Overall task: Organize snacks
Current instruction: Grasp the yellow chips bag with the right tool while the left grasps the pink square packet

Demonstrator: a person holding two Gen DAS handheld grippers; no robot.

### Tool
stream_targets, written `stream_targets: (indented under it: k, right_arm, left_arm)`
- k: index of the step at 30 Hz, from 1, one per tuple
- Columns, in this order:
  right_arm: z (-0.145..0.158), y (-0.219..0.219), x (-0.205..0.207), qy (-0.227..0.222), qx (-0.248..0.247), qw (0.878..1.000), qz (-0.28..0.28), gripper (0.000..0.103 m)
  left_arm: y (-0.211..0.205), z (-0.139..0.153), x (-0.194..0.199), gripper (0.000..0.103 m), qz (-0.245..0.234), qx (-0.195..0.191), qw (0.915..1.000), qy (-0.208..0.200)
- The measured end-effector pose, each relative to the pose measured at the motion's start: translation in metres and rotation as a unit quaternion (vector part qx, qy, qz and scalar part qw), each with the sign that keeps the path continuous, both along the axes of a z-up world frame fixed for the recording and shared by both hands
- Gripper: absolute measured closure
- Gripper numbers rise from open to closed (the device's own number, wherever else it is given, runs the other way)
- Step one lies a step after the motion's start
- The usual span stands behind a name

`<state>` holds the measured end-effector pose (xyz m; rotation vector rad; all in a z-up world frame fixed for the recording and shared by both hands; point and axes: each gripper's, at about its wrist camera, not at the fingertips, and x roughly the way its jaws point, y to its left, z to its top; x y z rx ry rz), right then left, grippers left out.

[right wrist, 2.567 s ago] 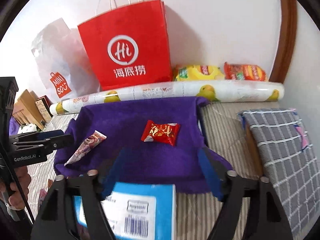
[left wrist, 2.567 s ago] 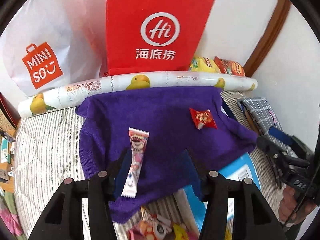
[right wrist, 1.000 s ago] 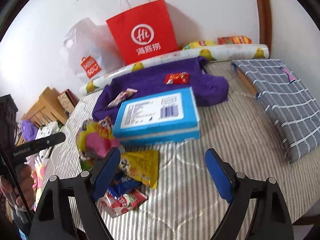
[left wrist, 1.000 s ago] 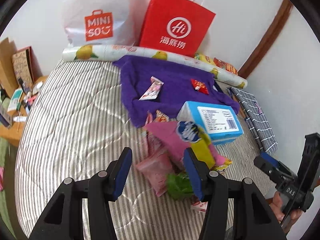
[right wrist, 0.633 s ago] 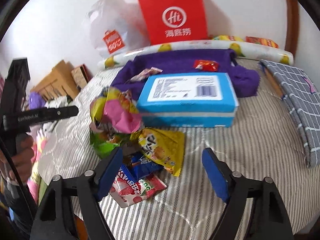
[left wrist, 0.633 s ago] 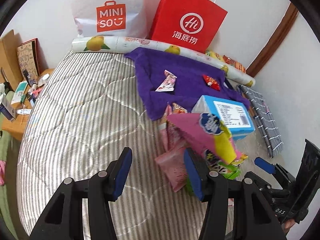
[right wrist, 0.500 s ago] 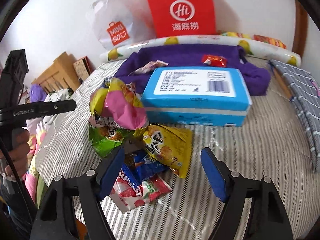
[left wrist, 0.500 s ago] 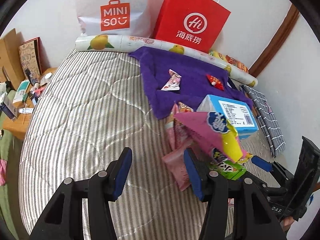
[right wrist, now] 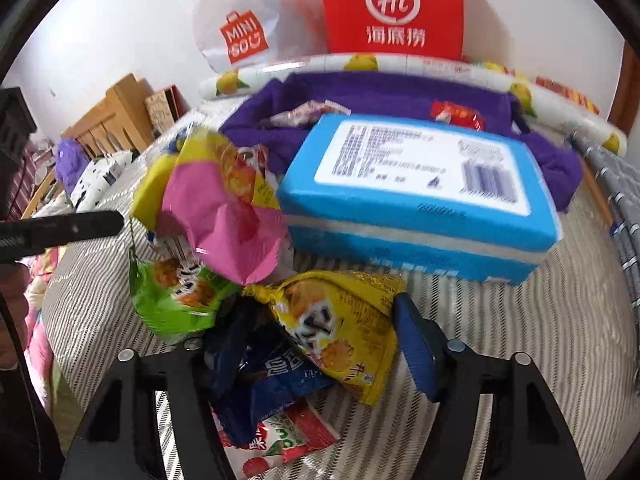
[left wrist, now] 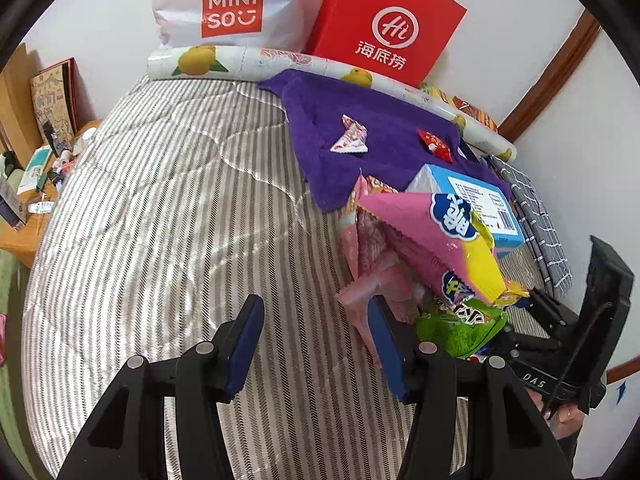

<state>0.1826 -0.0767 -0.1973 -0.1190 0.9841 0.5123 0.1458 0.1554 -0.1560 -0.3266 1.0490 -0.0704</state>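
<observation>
Right tongs (right wrist: pixel 316 344) were closing around the near end of the snack pile, with a yellow packet (right wrist: pixel 336 332) and a dark blue packet (right wrist: pixel 264 372) between the blue pads; whether the pads already pressed on them could not be told. A second earlier those tongs stood much wider and well back from the heap, so the reach had turned into a grasp, which suggested the next snack was about to be lifted. Left tongs (left wrist: pixel 316 344) hung partly open over bare striped bed (left wrist: pixel 160 220) at lower centre of their view, unchanged in width and empty, the right pad close beside a pale pink packet (left wrist: pixel 372 292). The pile, with a pink-and-yellow bag (left wrist: pixel 436 236) and a green packet (left wrist: pixel 460 320), sat at right of the left view, against a blue box (right wrist: pixel 420 196). Two sorted snacks, a pink-white wrapper (left wrist: pixel 350 136) and a red one (left wrist: pixel 436 146), already lay on the purple towel (left wrist: pixel 380 120) further up the frame; most of the heap remained unsorted.
</observation>
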Motion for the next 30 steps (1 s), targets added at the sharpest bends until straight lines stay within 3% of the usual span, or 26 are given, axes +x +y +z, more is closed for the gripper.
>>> stream_targets:
  k: [3,13,20,24,30]
  right_arm:
    - [0.007,-0.008,-0.005,-0.023,-0.004,1.000,-0.005,0.040]
    - [0.017,-0.062,-0.012,-0.037,0.008,0.997,-0.068,0.040]
    - [0.006,-0.081,-0.009,-0.027,0.007,0.996,-0.089,0.040]
    - [0.000,-0.084,-0.008,-0.018,0.009,0.996,-0.092,0.040]
    - [-0.001,-0.084,-0.008,-0.021,0.009,0.996,-0.091,0.041]
  left_arm:
    - [-0.003,-0.007,0.001,0.051,-0.004,-0.013,0.9999,0.002]
    - [-0.024,-0.032,0.011,0.051,-0.021,-0.061,0.9978,0.017]
    - [-0.043,-0.034,0.024,0.043,-0.025,-0.047,0.9985,0.012]
    - [-0.050,-0.034,0.024,0.045,-0.030,-0.021,0.9993,-0.003]
    - [-0.038,-0.032,0.016,0.051,-0.027,-0.035,0.9990,-0.006]
